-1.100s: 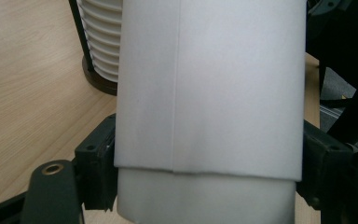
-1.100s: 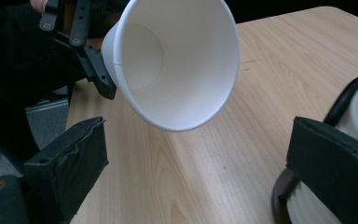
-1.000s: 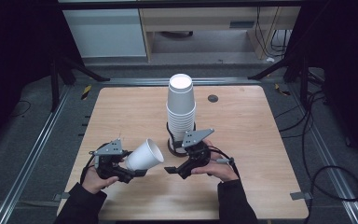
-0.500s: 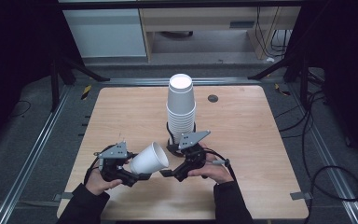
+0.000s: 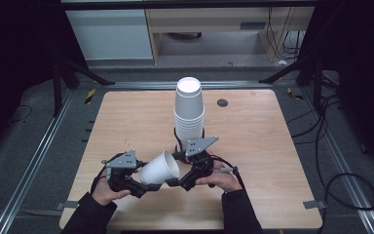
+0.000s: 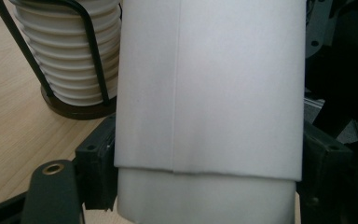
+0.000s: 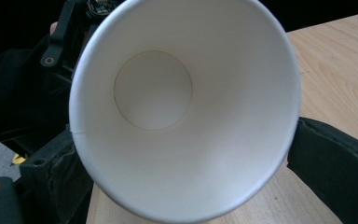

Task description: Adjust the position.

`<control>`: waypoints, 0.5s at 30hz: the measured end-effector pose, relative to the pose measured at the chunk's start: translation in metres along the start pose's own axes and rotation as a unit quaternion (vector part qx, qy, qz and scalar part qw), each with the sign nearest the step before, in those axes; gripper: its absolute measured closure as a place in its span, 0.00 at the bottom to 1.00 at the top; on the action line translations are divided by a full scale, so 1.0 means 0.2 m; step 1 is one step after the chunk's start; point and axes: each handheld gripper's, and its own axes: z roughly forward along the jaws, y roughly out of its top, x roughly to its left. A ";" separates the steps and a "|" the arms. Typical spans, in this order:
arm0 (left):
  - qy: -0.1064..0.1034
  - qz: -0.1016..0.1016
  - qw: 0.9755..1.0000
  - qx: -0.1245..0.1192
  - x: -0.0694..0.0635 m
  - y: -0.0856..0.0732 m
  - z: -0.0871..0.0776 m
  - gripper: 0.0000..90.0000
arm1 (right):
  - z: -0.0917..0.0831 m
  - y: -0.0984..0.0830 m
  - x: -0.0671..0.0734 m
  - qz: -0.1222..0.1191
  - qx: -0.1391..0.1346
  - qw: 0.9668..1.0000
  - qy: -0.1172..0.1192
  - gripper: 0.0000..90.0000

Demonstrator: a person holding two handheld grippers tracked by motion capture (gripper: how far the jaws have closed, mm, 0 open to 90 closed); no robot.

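cup [image 5: 159, 168] btwn grippers, stack [image 5: 189, 111] behind

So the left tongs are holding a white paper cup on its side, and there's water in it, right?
Not quite: the white paper cup is empty. The right gripper view looks straight into its mouth and shows a dry, bare bottom. The rest holds: the left tongs grip it on its side, as the high view shows.

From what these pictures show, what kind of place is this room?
Probably a lab or recording workshop, not a home. A bare wooden table stands on metal rails, loose cables lie on the grey floor, and dark curtains surround it. A stack of paper cups stands on the table.
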 end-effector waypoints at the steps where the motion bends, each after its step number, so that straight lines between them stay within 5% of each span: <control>1: -0.001 0.000 1.000 0.000 0.00 0.00 0.00 0.25 | 0.00 0.00 0.00 0.000 0.000 1.000 0.000 0.04; 15: -0.012 0.013 1.000 0.010 -0.03 0.01 0.03 0.25 | 0.05 -0.01 0.00 0.004 0.003 0.999 0.032 0.04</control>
